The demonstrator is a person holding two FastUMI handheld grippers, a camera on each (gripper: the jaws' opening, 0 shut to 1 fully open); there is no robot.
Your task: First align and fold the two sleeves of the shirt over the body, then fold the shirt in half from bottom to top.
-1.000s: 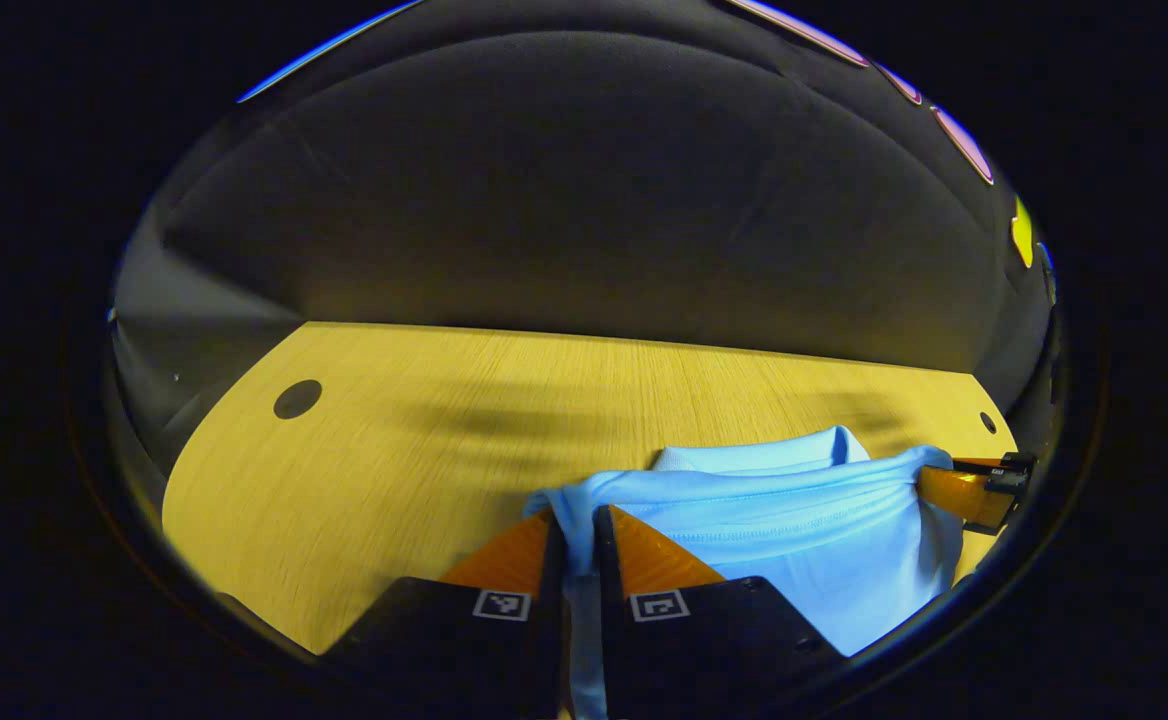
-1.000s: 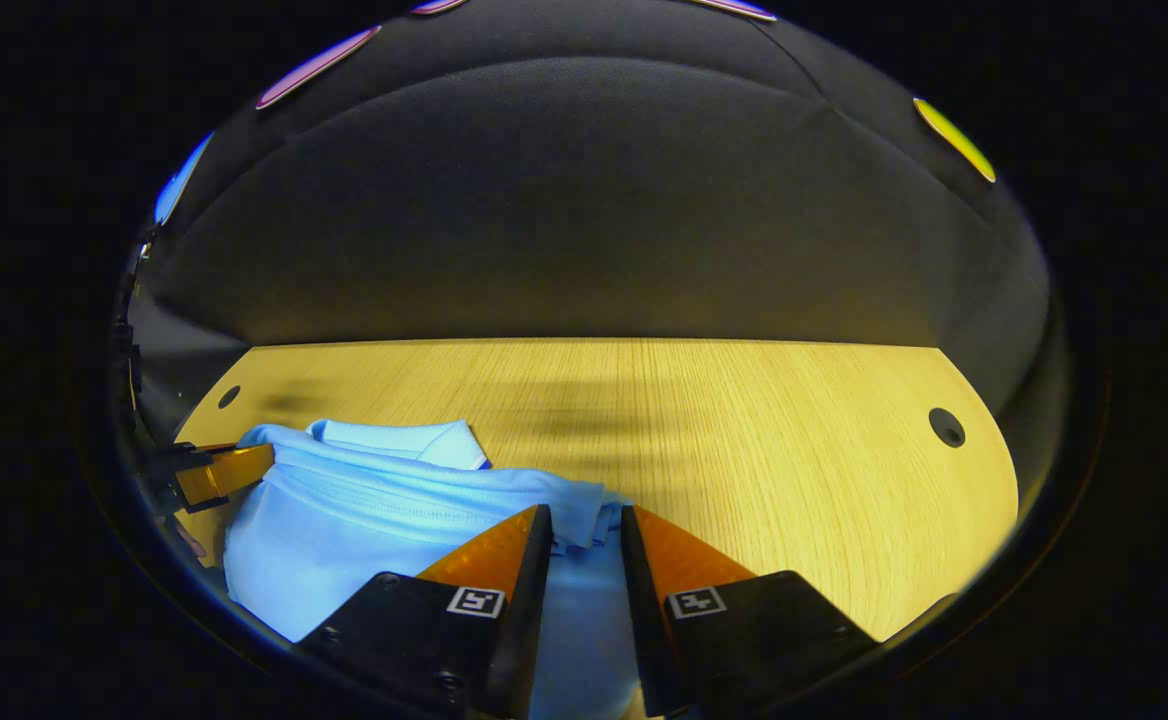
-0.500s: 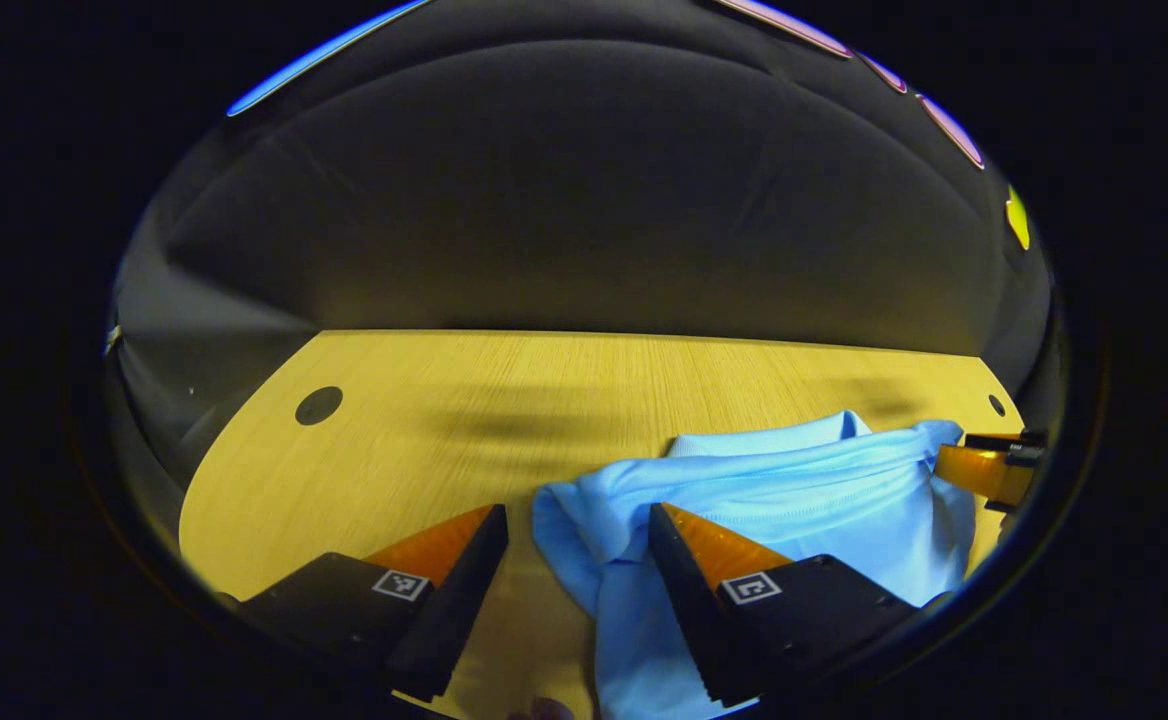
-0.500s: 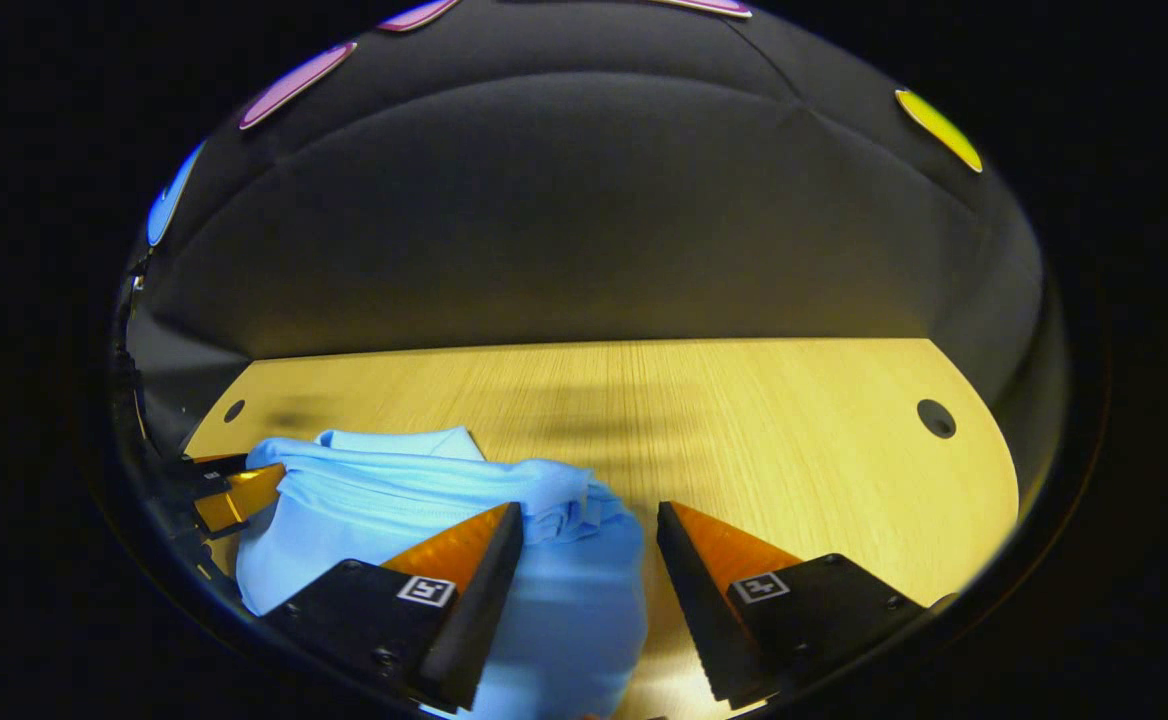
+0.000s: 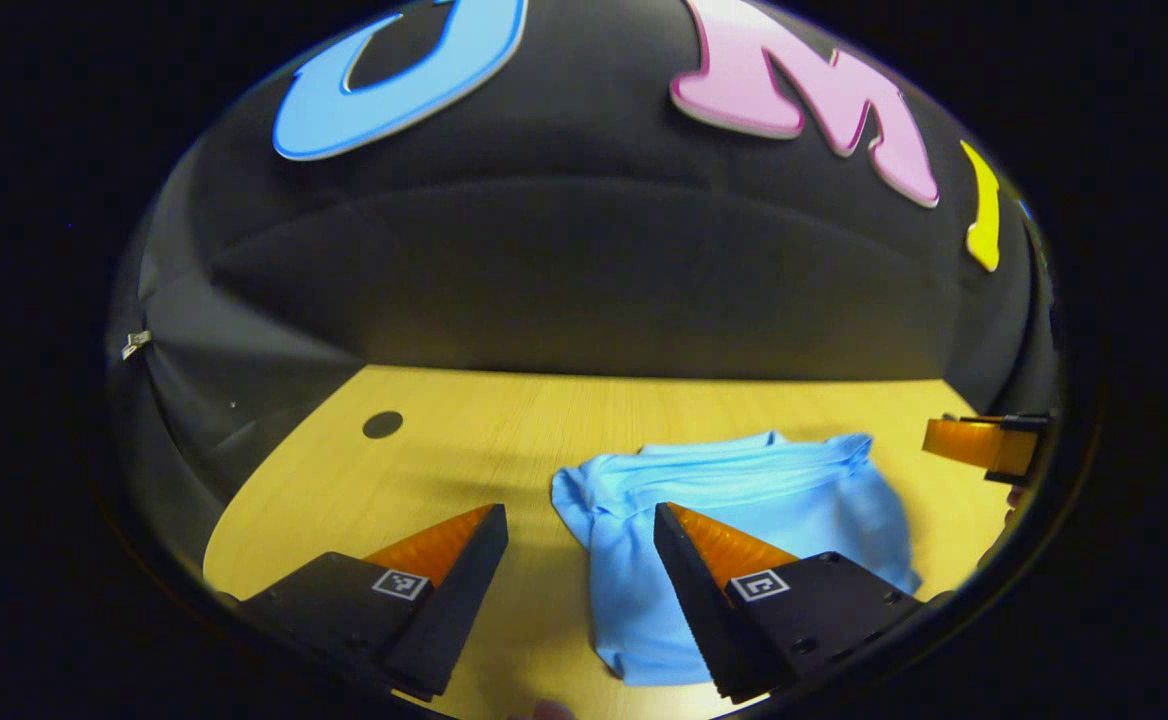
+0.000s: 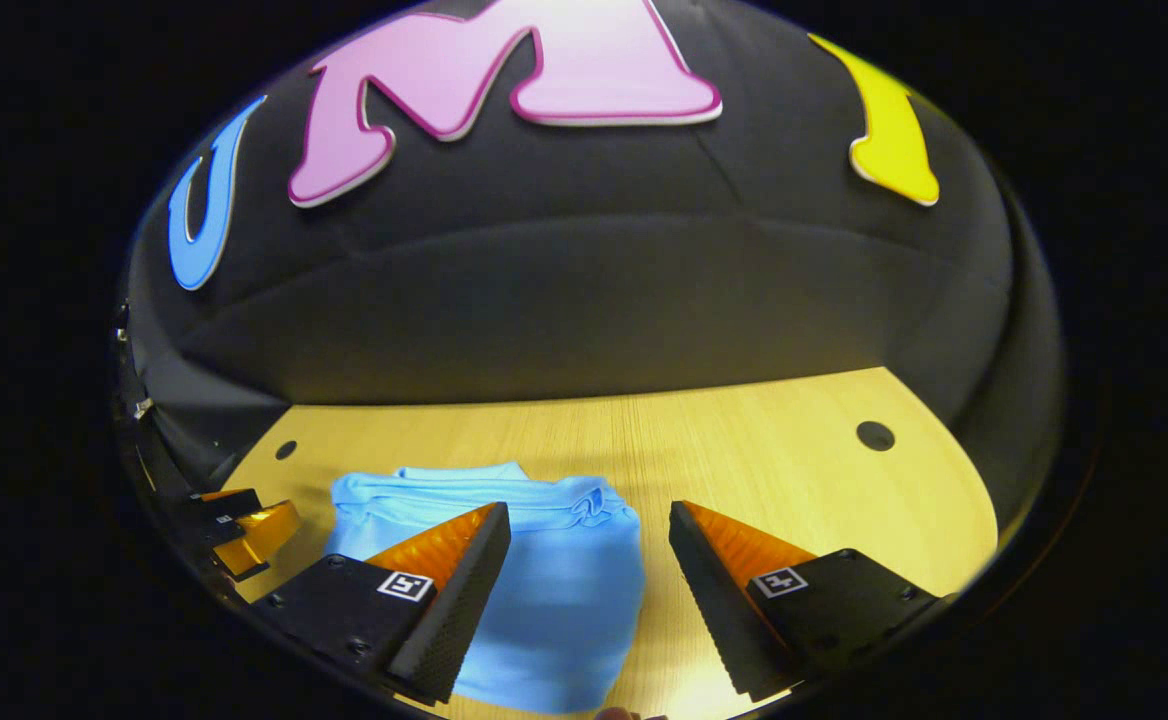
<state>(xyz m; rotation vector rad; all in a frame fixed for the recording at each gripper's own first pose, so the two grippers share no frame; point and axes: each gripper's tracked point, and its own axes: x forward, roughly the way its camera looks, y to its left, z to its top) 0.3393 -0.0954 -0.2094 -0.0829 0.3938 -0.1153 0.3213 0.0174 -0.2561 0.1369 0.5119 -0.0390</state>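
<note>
Bottom-to-top fold looks done from here: the shirt (image 5: 744, 520) lies on the surface (image 5: 464, 450) as a compact blue rectangle, hem edge bunched up against the collar end at the far side, no sleeve sticking out, so I judge both sleeve folds and the half fold are in. My left claw (image 5: 580, 540) is spread wide, nothing between the fingers; its right-hand finger (image 5: 709, 540) overlaps the shirt's near-left corner in the left gripper view, but I can't tell if it touches the cloth or hangs above it. My right claw (image 6: 589, 545) is equally wide, holding nothing; in the right gripper view the shirt's right edge sits in the gap between the fingers, and the left-hand finger (image 6: 454, 545) covers part of the body, contact unclear. Each view also catches the other claw at its margin, just beside the shirt and apart from it. Next move, as I read it: nothing to grip. Pull both claws clear without snagging the top layer. The bunched hem ridge at the far edge could do with a flattening pass if a neat stack is wanted.
</note>
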